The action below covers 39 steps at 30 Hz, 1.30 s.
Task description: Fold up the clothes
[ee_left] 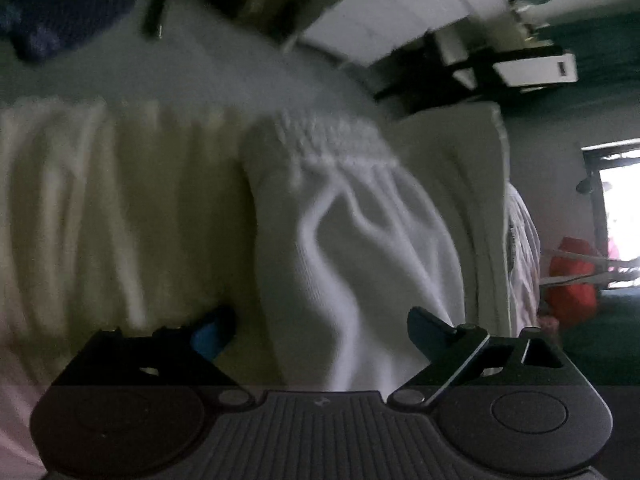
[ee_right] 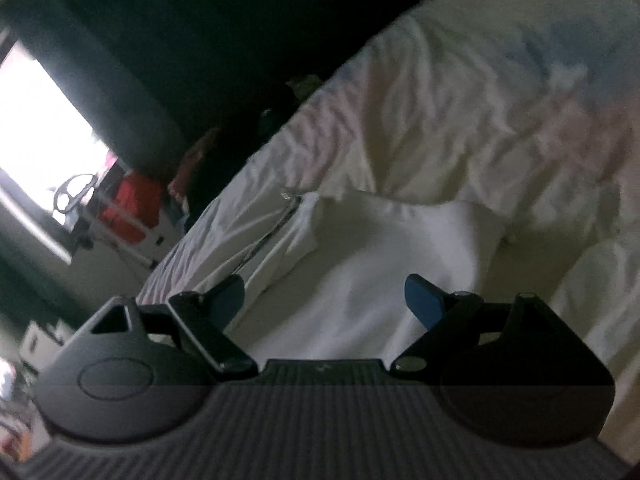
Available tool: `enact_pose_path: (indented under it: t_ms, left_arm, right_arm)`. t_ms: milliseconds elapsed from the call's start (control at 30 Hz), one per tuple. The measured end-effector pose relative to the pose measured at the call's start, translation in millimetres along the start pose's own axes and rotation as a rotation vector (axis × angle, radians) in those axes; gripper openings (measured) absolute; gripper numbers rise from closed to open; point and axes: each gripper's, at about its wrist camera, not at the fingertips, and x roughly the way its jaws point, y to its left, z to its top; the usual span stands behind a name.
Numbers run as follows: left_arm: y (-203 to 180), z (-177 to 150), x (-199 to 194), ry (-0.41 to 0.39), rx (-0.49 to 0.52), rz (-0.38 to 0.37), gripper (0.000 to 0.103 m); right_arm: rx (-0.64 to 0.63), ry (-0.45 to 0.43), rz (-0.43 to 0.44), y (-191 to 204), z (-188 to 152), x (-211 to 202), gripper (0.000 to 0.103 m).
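Note:
A white garment with a gathered elastic waistband lies on the bed in the left wrist view, straight ahead of my left gripper. The left gripper's jaws stand wide apart, with the cloth running between them but not pinched. In the right wrist view a white folded piece of clothing lies on the bed in front of my right gripper. The right gripper is open too and holds nothing. Both views are tilted and blurred.
A cream crumpled cloth lies left of the white garment. The bed sheet is pale and wrinkled. A dark blue item lies at the far left. A bright window and a red object are beyond the bed's edge.

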Motion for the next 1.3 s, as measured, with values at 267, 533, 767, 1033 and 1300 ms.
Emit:
enact_pose_path:
  t_ms: [267, 533, 767, 1033, 1300]
  left_arm:
    - [-13, -1, -26, -0.078, 0.066, -0.397, 0.089]
    - [-26, 3, 11, 0.058, 0.08, -0.153, 0.076]
    - [-37, 3, 20, 0.056, 0.107, -0.145, 0.046]
    - [-32, 6, 7, -0.011, 0.112, -0.183, 0.008]
    - [-22, -1, -26, -0.081, 0.218, -0.316, 0.007]
  right_arm:
    - [0.177, 0.066, -0.038, -41, 16, 24, 0.088]
    - [0.322, 0.016, -0.241, -78, 16, 28, 0.09]
    - [0.214, 0.04, -0.233, -68, 15, 56, 0.085]
    - [0.174, 0.045, -0.298, -54, 11, 82, 0.019]
    - [0.135, -0.171, -0.166, -29, 7, 33, 0.007]
